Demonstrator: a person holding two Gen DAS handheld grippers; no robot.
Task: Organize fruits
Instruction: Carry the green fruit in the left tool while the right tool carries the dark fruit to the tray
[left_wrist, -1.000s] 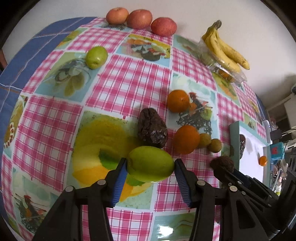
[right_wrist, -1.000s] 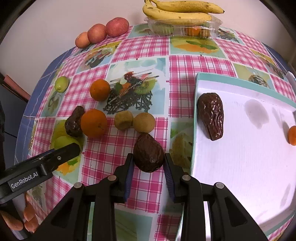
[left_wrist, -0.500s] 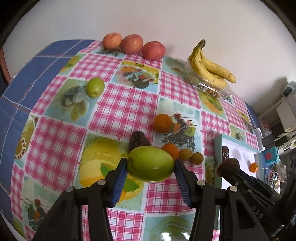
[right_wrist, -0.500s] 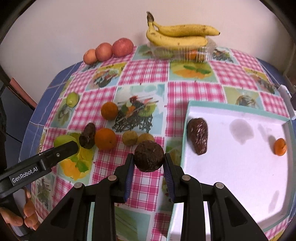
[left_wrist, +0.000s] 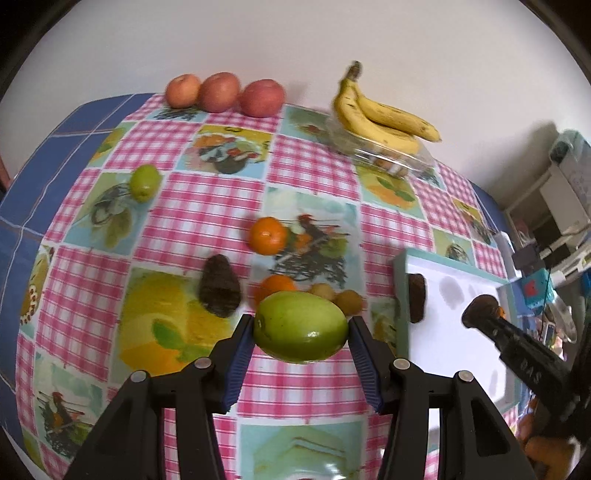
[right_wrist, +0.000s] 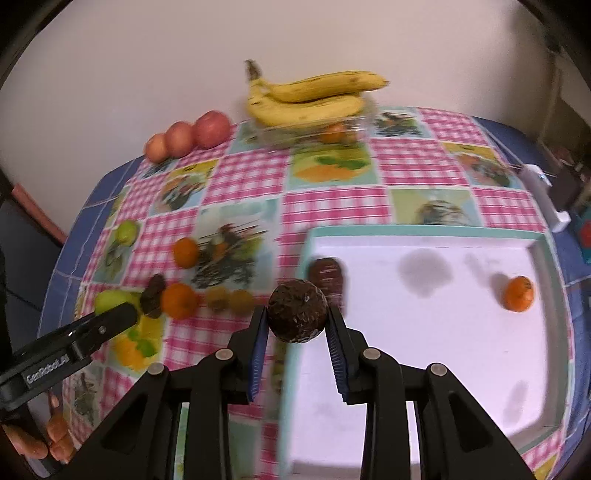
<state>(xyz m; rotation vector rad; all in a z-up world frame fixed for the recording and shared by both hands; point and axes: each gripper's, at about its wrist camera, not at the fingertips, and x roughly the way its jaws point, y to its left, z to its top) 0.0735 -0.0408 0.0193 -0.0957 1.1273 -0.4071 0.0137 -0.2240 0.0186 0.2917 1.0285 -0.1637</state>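
My left gripper (left_wrist: 301, 328) is shut on a large green mango (left_wrist: 301, 325), held clear above the checked tablecloth. My right gripper (right_wrist: 297, 319) is shut on a dark brown avocado (right_wrist: 297, 310), lifted over the near left edge of the white tray (right_wrist: 424, 232). The tray holds another dark avocado (right_wrist: 327, 275) and a small orange (right_wrist: 519, 293). On the cloth lie a third dark avocado (left_wrist: 218, 291), two oranges (left_wrist: 267, 235) (left_wrist: 277, 285), two small brown fruits (left_wrist: 349, 301) and a small green fruit (left_wrist: 144, 181).
Three red apples (left_wrist: 221, 92) line the far edge by the wall. A bunch of bananas (left_wrist: 380, 118) rests on a clear plastic box (left_wrist: 388, 157). Clutter and shelving stand past the table's right side. A person's fingers (right_wrist: 55, 439) show at the lower left.
Both grippers have risen and pulled back with their fruit: the mango and the avocado left the cloth. The right gripper has shifted toward the tray.
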